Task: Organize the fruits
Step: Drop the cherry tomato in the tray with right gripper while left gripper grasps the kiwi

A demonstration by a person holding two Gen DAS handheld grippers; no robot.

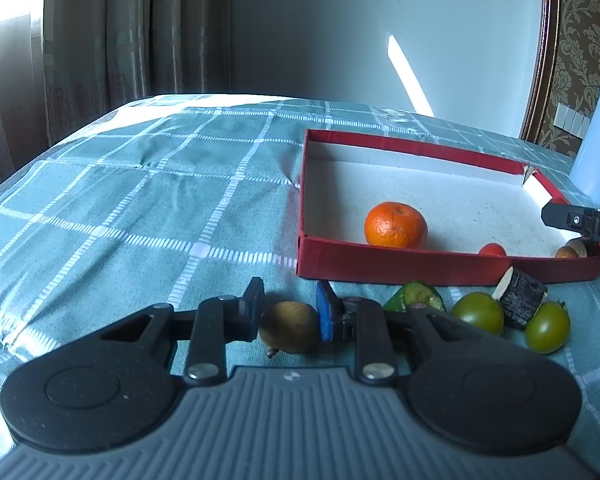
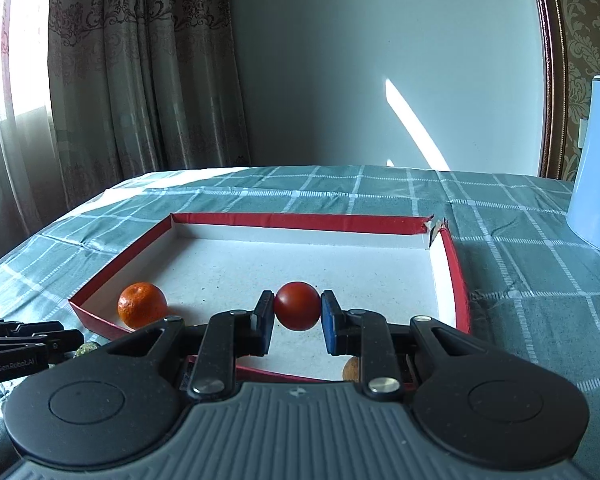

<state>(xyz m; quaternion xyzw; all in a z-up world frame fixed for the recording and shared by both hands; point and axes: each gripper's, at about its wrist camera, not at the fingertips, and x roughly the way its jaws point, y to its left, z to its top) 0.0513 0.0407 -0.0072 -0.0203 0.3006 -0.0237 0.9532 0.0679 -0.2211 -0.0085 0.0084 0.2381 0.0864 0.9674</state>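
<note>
Holding: right gripper (image 2: pixel 297 316), fingers touching both sides of a red tomato (image 2: pixel 297 306), poised over the near part of the red shallow box (image 2: pixel 458 280).

Container: red shallow box, white inside, low walls, far right corner torn open. It sits on a teal checked tablecloth (image 1: pixel 140 208), right of centre in the left wrist view (image 1: pixel 340 258) and mid-frame in the right wrist view.

Contents, left wrist view: one mandarin (image 1: pixel 395 225) near the front wall; the red tomato (image 1: pixel 492 249) showing just above that wall further right; a small brown fruit (image 1: pixel 576 249) in the near right corner, below the right gripper's tip at the right edge. In the right wrist view the mandarin (image 2: pixel 142 305) lies in the box's lower left corner; a tan round fruit (image 2: pixel 351 369) is partly hidden behind the gripper's linkage.

Outside the box, lower centre to lower right of the left wrist view: a brown kiwi-like fruit (image 1: pixel 289 326) on the cloth between the fingers of the left gripper (image 1: pixel 289 314), which flank it closely, firm grip not certain; a green cucumber piece (image 1: pixel 418 297); two green tomatoes (image 1: pixel 478 312) (image 1: pixel 548 332); a dark-skinned cut chunk (image 1: pixel 522 294), pale at its cut face, resting between them.

Other: pale blue vessel (image 2: pixel 598 168), right edge.
</note>
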